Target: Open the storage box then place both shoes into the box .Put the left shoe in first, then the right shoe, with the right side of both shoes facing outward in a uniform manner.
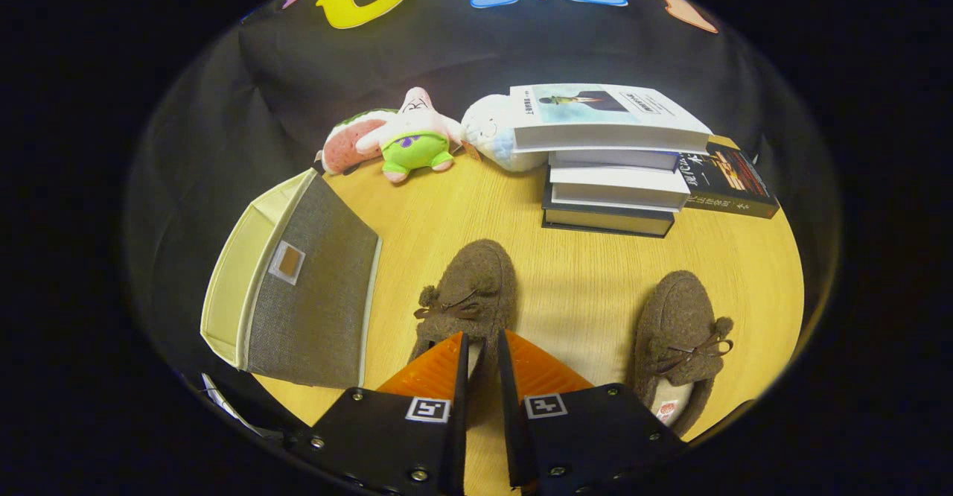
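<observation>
Gripper view: the gripper (482,351) sits low over a wooden table (581,280), its two fingers nearly together with only a narrow gap, and the heel of the left-hand brown shoe (470,295) lies in that gap; whether both fingers actually press on the heel cannot be told from here. That shoe points away from the gripper, toe toward the far side, with a small bow and pompom on top. The second brown shoe (679,336) lies to the right, well apart from the first, its opening toward the near side and its bow and pompom toward the right. The storage box (298,287) stands on the left of the table, near the first shoe but not touching it, grey fabric face with a small label patch turned toward the shoes, cream sides, lid shut. At the far right is a stack of books (614,161), another dark book (733,179) just beside it. Far centre, against the black cloth wall, plush toys (406,138) lie in a row, a pale one (488,135) touching the book stack.
</observation>
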A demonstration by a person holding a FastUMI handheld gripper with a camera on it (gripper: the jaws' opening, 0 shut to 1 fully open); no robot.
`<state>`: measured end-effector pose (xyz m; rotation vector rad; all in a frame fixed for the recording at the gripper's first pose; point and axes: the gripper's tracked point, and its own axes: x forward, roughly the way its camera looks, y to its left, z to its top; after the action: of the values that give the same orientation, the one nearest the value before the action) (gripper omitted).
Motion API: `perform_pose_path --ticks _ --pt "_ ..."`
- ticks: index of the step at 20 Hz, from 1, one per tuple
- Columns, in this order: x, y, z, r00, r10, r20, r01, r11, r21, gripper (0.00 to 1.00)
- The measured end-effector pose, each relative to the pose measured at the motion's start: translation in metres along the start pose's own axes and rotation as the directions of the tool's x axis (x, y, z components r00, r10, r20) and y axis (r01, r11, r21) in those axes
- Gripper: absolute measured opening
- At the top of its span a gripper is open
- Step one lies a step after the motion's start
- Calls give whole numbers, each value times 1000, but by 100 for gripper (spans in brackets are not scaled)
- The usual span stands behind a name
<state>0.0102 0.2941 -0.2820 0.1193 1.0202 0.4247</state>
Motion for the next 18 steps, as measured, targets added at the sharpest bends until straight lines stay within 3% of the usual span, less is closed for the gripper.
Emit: perform_pose_path --ticks 4,14,16,17,18 --pt "10 2 -14 999 -1 -50 1 1000 8 22" --pt "57 -14 -21 984 -112 -140 110 994 -24 22" --pt "57 -12 -20 984 -103 -143 102 995 -15 15" --pt "62 -13 -22 985 -95 -147 95 995 -7 3" --pt "61 -12 -21 985 -84 -152 84 996 -8 2"
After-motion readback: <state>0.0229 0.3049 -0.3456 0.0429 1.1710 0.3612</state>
